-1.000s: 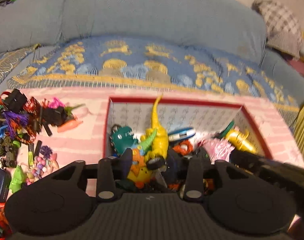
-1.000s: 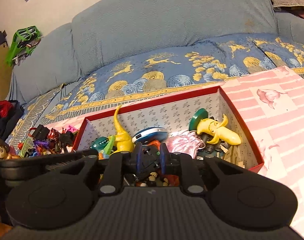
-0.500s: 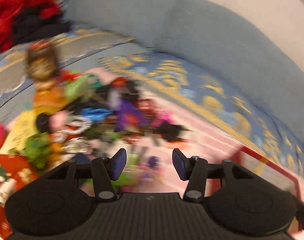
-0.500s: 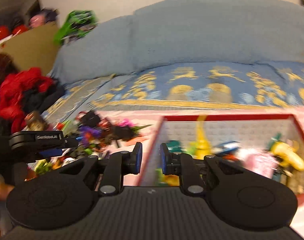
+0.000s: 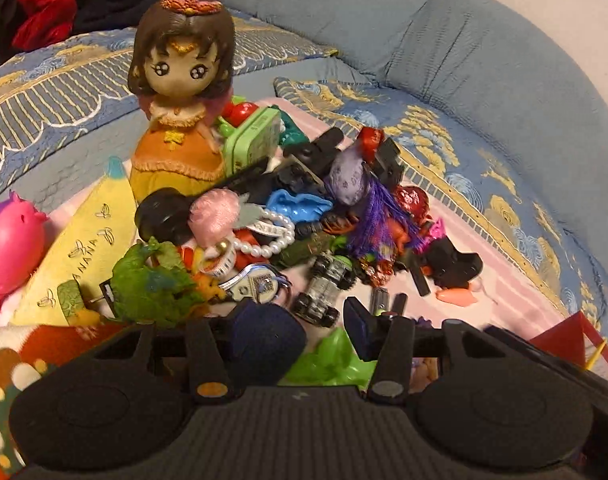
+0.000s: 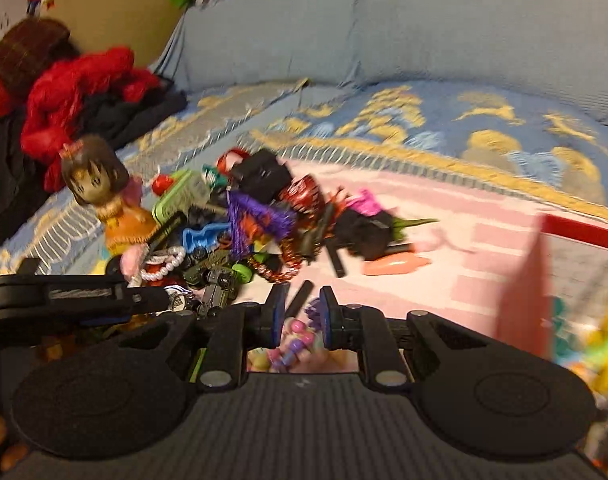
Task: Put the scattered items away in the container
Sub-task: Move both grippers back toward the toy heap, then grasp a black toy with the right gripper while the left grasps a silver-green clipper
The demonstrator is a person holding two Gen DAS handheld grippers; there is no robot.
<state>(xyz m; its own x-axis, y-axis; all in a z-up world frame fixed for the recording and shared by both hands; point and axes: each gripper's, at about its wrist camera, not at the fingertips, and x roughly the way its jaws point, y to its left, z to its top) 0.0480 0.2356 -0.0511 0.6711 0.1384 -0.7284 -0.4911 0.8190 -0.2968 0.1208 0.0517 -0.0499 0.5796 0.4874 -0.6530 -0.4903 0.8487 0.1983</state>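
Left gripper (image 5: pixel 304 322): we find its jaws spread, nothing pinched, having just been opening.
Right gripper (image 6: pixel 298 310): nearly together, empty.
Toy pile (image 5: pixel 304 216): directly ahead of both.
Doll (image 5: pixel 180 96): ahead-left.
Red box (image 6: pixel 575 232): right of the right gripper.

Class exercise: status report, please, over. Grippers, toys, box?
Left gripper open, jaws just been opening, green toy loose between them. Right gripper narrow, empty. Toy pile outside box. Doll upright beside pile.
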